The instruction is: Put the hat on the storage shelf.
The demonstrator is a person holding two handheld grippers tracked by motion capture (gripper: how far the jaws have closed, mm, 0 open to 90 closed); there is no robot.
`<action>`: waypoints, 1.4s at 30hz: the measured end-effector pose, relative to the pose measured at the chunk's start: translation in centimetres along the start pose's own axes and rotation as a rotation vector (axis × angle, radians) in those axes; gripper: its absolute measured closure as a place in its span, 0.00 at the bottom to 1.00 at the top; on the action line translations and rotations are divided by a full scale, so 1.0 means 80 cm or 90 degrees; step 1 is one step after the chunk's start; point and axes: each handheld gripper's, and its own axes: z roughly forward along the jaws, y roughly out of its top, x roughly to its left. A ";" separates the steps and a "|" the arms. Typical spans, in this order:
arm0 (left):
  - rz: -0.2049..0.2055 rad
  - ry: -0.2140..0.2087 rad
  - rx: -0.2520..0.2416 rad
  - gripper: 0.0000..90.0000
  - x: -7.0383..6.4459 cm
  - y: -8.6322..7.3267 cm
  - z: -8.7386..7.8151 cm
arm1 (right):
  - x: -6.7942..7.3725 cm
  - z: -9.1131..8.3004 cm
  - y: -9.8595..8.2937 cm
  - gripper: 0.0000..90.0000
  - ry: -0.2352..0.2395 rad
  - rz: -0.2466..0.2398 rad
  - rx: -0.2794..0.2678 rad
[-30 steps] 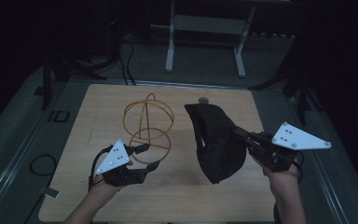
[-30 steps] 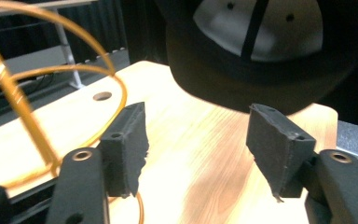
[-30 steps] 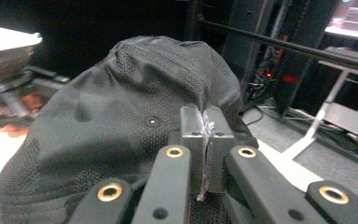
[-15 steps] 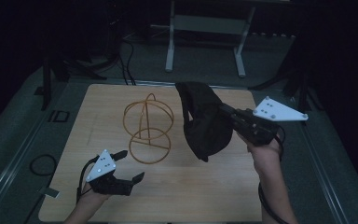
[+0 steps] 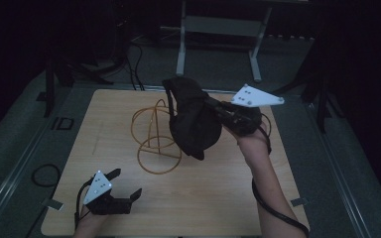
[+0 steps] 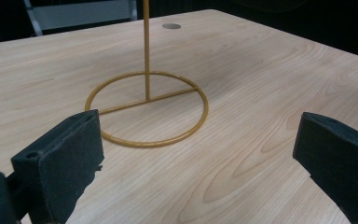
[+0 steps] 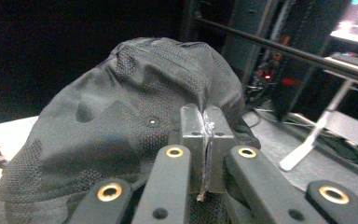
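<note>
Right gripper (image 5: 217, 113) pinches unlabelled black cap (image 5: 191, 119).

Blk fingers (image 6: 60, 158), brass screws, grey plates.

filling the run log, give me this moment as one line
right gripper: shut on black mesh cap, lifted | left gripper: open, near table | gold wire stand: upright, bare

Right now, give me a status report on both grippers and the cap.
Right gripper shut on black cap, held above the table by the wire stand. Left gripper open, empty, near the front edge. Nothing in the way.
</note>
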 end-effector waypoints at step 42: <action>-0.010 -0.003 -0.016 0.02 0.004 -0.008 -0.004 | 0.049 0.131 -0.017 0.78 0.106 0.034 0.099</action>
